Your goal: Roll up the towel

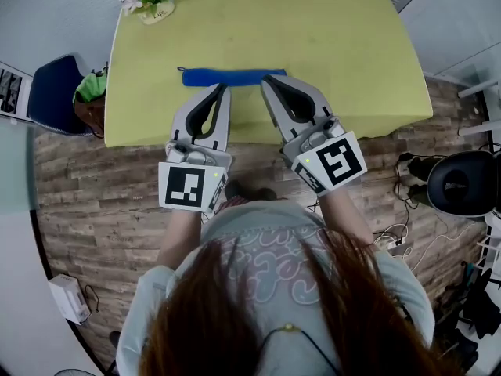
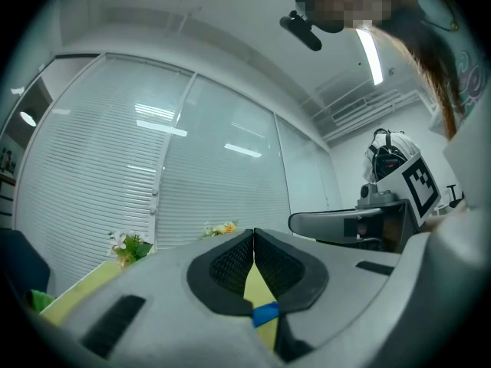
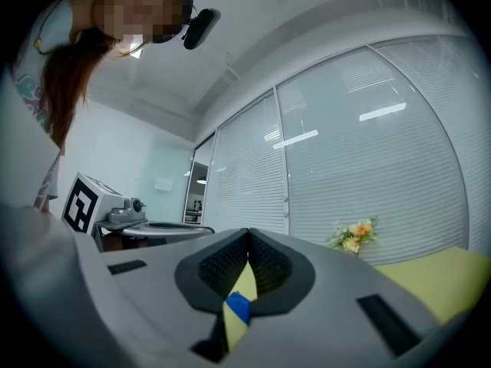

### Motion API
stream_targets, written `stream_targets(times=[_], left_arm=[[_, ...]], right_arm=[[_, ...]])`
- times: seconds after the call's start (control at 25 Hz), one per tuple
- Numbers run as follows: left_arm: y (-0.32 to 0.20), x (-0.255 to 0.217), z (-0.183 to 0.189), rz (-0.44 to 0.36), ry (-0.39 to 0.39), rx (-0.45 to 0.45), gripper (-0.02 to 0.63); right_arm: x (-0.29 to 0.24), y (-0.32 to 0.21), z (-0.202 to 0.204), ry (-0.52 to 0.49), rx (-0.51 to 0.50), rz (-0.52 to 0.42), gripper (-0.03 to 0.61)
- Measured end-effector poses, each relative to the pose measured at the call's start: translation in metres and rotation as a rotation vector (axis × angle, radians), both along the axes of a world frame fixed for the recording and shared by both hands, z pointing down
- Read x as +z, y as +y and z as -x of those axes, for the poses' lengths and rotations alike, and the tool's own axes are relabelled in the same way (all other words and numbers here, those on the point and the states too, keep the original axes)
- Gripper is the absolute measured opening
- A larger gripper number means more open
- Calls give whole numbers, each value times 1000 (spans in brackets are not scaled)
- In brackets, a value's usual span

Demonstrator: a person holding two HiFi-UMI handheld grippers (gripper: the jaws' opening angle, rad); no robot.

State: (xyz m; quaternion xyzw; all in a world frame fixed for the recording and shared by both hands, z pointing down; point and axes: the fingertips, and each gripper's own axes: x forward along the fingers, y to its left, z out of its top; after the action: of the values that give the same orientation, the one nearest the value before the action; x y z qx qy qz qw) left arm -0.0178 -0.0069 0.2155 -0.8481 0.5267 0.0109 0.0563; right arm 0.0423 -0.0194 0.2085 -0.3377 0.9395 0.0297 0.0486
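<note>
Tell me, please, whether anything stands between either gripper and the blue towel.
Nothing visible does. The blue towel lies alone on the yellow table. The left gripper and right gripper, both shut, have their tips right at its near edge. The flower pot stands away at the far left corner.

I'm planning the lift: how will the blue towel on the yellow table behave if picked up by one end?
Probably floppy: the blue towel lies as a narrow, low cloth strip, so its free end would likely sag. It looks thin, so likely light. Being gathered narrow, it may come undone.
</note>
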Motion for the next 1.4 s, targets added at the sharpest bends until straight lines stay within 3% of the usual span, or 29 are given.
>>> stream_targets(times=[0.76, 0.92, 1.4], left_arm=[[10, -12, -34, -2, 13, 20, 12], [13, -13, -35, -7, -7, 17, 12], [17, -15, -29, -2, 25, 1, 12]], right_arm=[[0, 20, -23, -4, -34, 1, 5], [-1, 22, -22, -13, -44, -3, 5], [1, 28, -15, -15, -69, 6, 5]])
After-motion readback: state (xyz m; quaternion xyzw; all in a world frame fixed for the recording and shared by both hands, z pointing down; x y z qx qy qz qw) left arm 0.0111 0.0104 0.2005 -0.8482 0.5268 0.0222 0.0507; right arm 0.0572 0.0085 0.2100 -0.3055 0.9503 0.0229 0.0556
